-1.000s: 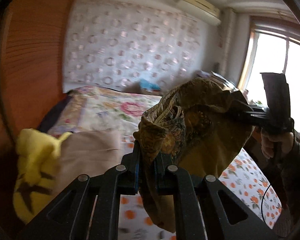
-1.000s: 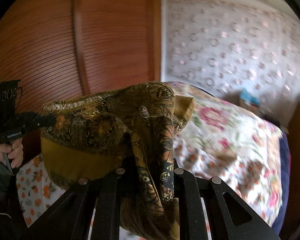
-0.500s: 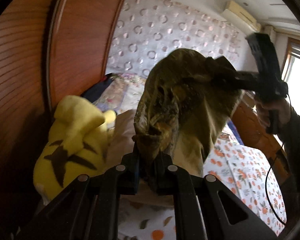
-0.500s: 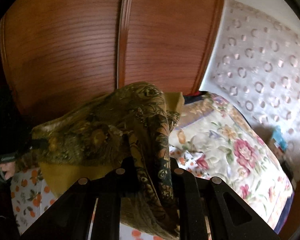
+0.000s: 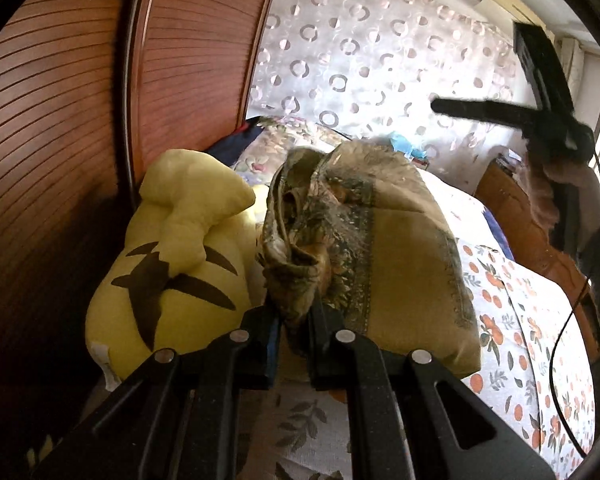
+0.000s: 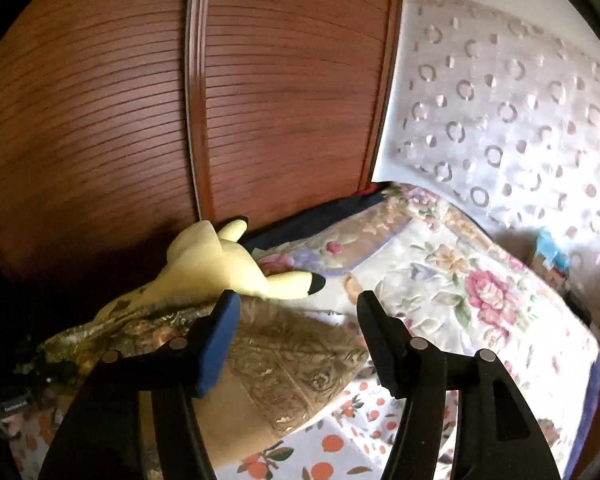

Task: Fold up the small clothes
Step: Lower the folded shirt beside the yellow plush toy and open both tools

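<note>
The bed, spread with a white sheet printed in orange fruit [image 5: 540, 380], carries everything here, and the yellow plush toy with dark brown markings [image 5: 172, 264] by the wooden headboard serves as the landmark. Just right of that toy, and touching its side, lies the olive-gold cloth with a dark paisley border [image 5: 404, 264], its long axis running from the near bed edge away toward the flowered quilt [image 6: 460, 280].

The left gripper [image 5: 292, 320] sits at the cloth's near end, beside the toy's lower body, jaws pinched together on a bunched corner. The right gripper [image 6: 296, 308] is farther from the toy, above the cloth's far end; its jaws are opening, with nothing between them, the cloth lying below.

So the left hand is the nearer one, and the next fold likely starts from its held corner. No containers are in view.
</note>
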Action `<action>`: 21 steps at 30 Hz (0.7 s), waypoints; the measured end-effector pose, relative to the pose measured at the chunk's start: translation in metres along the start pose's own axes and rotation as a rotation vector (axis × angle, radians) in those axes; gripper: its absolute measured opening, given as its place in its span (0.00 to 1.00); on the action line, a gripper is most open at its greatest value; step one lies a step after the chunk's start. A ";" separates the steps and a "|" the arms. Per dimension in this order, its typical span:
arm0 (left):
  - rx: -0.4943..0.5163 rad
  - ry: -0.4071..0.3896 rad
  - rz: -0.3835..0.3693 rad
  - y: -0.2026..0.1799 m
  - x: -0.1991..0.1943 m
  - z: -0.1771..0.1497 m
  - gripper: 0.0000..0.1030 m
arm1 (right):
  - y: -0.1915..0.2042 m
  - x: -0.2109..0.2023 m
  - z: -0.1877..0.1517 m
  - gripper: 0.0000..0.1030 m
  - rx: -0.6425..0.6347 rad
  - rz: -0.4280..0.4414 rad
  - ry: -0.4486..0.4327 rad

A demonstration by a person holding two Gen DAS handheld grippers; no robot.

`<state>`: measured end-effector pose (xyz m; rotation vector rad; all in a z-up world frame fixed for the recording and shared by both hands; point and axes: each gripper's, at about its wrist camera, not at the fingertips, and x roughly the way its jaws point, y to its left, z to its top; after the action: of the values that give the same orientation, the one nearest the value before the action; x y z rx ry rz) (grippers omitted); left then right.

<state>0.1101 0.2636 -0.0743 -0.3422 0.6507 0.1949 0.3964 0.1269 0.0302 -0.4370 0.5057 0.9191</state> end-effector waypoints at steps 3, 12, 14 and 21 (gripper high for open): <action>0.006 0.003 0.003 0.000 -0.001 0.001 0.13 | 0.006 0.013 -0.023 0.61 0.004 0.048 0.042; 0.057 -0.065 0.076 -0.005 -0.020 0.004 0.76 | 0.021 0.080 -0.079 0.50 0.027 0.074 0.135; 0.068 -0.088 0.076 -0.008 -0.027 0.006 0.80 | 0.022 0.084 -0.081 0.50 0.057 0.069 0.110; 0.129 -0.111 0.083 -0.031 -0.045 0.006 0.80 | 0.034 0.028 -0.097 0.50 0.104 0.017 0.084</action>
<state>0.0867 0.2340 -0.0342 -0.1788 0.5654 0.2486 0.3604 0.1092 -0.0683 -0.3788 0.6321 0.8888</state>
